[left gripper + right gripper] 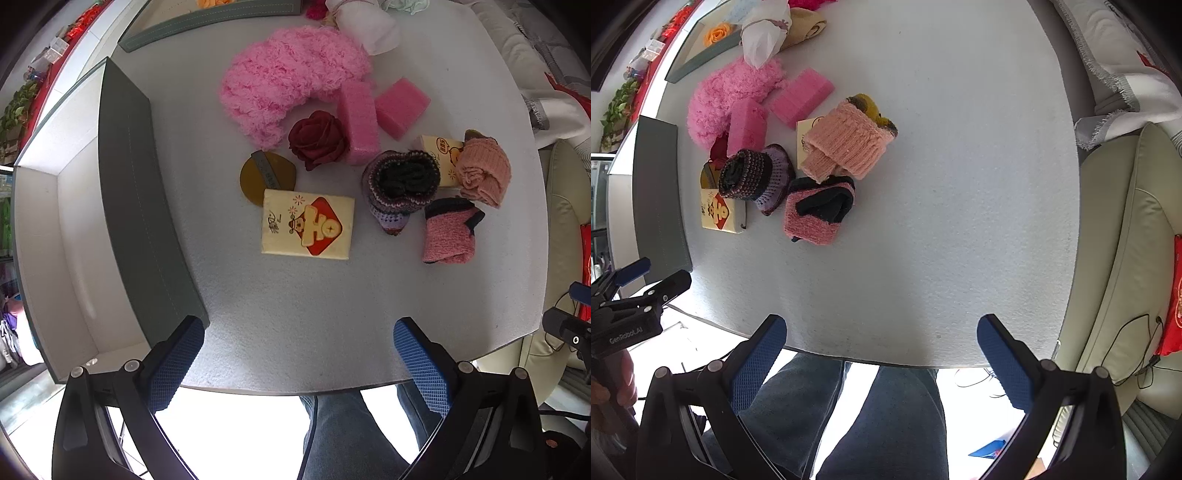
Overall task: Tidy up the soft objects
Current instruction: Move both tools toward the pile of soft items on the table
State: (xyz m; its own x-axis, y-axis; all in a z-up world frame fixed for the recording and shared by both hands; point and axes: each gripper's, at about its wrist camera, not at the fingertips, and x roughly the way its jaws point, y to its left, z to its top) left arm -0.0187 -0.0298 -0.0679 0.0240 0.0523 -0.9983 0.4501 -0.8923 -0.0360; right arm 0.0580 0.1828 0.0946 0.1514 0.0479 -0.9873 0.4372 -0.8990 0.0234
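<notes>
A grey box [122, 206] flanks the white surface [314, 314] at 9 o'clock; a fluffy pink scarf [288, 77], red rose [317, 138] and rolled socks [402, 184] cluster at 12. Left gripper [299, 369] and right gripper [882, 363] fingers gape empty.

The tabletop [295, 314] is covered in a pale grey, matt, finely grainy felt-like cloth. The scarf [291, 77] is fluffy pink plush yarn. Two sponges [360, 122] look porous, rough pink foam. The rose [317, 138] has soft, velvety dark red petals. The tissue pack [308, 227] is wrapped in smooth, slightly glossy printed plastic. The rolled socks [402, 184] are ribbed knit wool, the pink sock [448, 232] fuzzy terry cloth. The box [140, 206] has matt grey-green stitched outer walls and a smooth white inside. Both jaws carry blue, diamond-textured rubbery pads [177, 363] on matt black plastic arms with shiny metal pins.
</notes>
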